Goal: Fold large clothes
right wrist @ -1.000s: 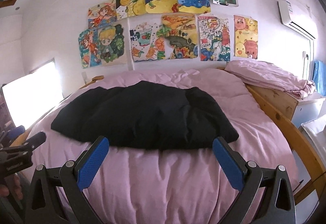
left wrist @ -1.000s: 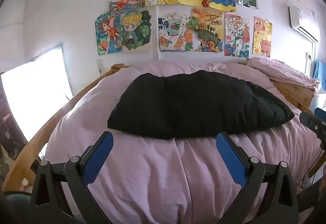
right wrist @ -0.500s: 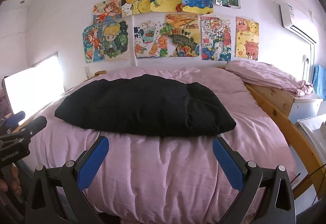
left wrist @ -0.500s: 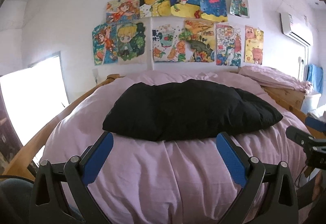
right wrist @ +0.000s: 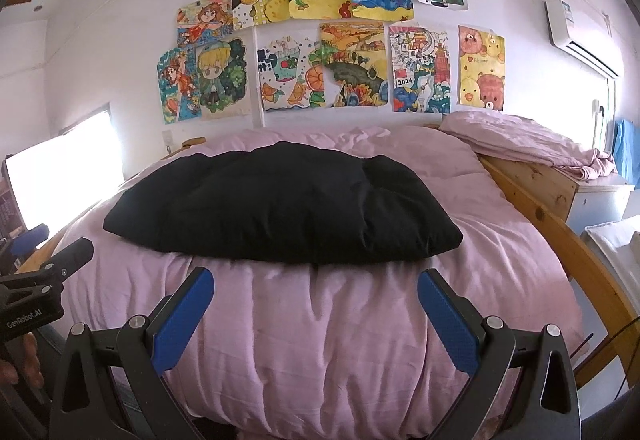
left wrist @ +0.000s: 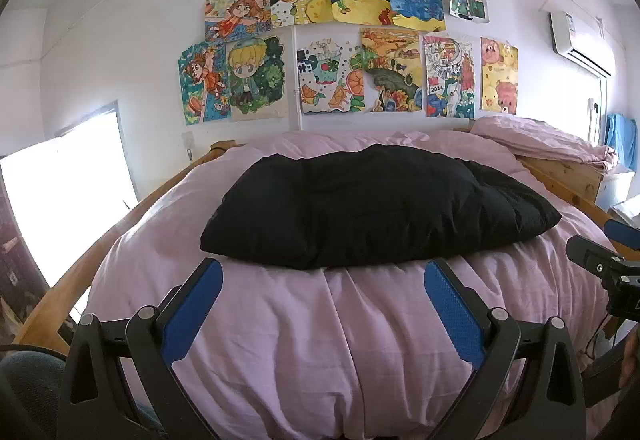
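Sitting across the middle of the bed's pink duvet (left wrist: pixel 304 328) is the black garment (left wrist: pixel 372 207), a puffy folded bundle with the wooden bed frame (right wrist: pixel 576 252) running down the sides and nothing on top of it. The left gripper (left wrist: pixel 322 290) is spread wide with its blue pads (left wrist: pixel 192 308) empty, hanging short of the garment's near edge. Same story for the right gripper (right wrist: pixel 316 300): wide open, gripping nothing, near the garment but not touching it.
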{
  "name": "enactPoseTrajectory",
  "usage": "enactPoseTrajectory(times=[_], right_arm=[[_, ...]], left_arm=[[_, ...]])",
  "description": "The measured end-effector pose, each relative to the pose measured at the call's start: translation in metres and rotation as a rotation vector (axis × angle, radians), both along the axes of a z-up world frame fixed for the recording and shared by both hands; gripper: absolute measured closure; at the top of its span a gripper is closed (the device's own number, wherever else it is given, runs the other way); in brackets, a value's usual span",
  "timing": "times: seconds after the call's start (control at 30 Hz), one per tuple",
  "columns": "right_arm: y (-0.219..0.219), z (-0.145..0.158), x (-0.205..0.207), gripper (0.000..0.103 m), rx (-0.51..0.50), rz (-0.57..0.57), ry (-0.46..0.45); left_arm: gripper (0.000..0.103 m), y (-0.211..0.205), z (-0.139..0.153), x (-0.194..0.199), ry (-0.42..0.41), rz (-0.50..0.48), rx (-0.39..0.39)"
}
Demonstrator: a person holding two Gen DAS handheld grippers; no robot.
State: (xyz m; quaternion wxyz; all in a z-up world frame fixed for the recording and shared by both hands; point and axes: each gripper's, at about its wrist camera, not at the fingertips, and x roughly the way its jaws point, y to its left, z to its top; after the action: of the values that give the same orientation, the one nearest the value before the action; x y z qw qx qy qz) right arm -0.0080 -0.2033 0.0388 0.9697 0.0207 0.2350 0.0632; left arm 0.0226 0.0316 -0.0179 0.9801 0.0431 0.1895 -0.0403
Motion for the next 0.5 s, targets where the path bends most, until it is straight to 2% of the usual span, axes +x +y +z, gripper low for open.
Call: enactPoseTrajectory(times=[0.5], right_arm=[[-0.0027,0.0002,0.0005,0.000,0.003,0.002,0.002]], left_arm=[[0.004,0.0004,-0.0006,0.0005,0.000,-0.001,0.002]])
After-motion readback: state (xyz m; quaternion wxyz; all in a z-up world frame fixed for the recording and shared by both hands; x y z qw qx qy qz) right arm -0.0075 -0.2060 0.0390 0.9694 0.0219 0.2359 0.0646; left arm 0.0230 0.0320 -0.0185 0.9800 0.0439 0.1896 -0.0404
